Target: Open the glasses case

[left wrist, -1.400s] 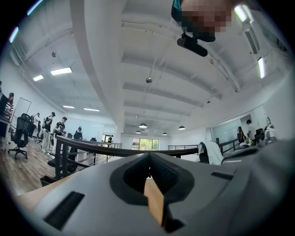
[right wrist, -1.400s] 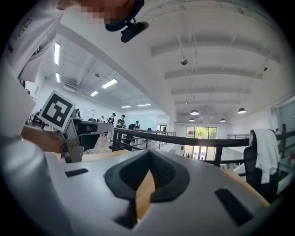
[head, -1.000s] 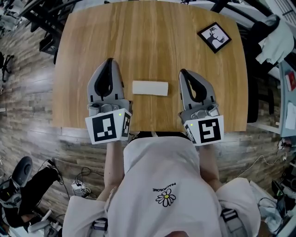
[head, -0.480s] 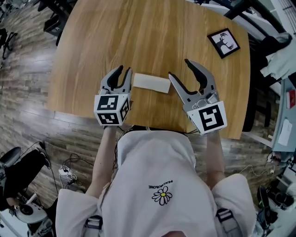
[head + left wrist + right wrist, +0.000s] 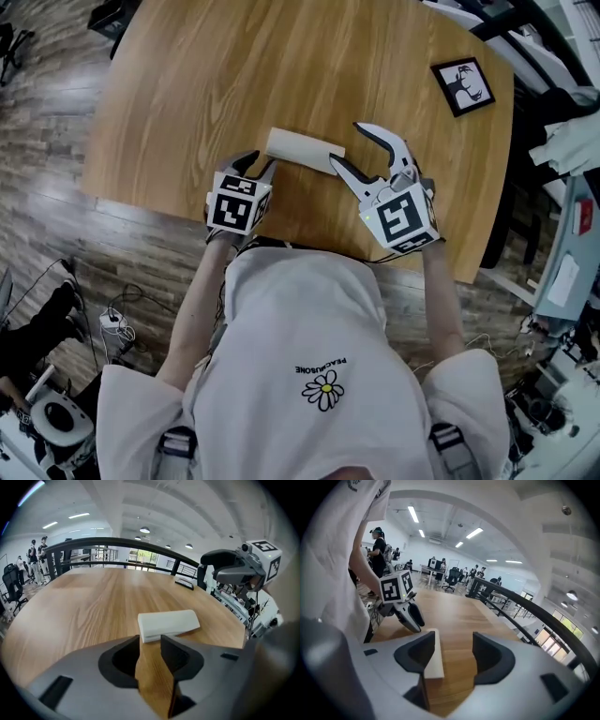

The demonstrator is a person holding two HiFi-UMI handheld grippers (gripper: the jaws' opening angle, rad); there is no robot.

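A white, closed glasses case (image 5: 305,148) lies on the wooden table (image 5: 216,75) near its front edge. My left gripper (image 5: 258,165) is low at the case's left end, pointing down at it. In the left gripper view the case (image 5: 168,623) lies just beyond the open jaws of the left gripper (image 5: 150,641), which have just been opening. My right gripper (image 5: 347,145) is at the case's right end, and its jaws have also just been opening. In the right gripper view the case's end (image 5: 433,653) lies inside the right gripper (image 5: 453,656), along the left jaw. No pad presses on it.
A black-framed picture (image 5: 462,86) lies at the table's far right corner. The table's front edge (image 5: 169,208) runs right under my hands, with wood floor and cables below. A dark railing (image 5: 117,543) runs beyond the table's far side.
Both grippers have come down from above the table's near edge to the two ends of the case. Their jaws went from shut to open.
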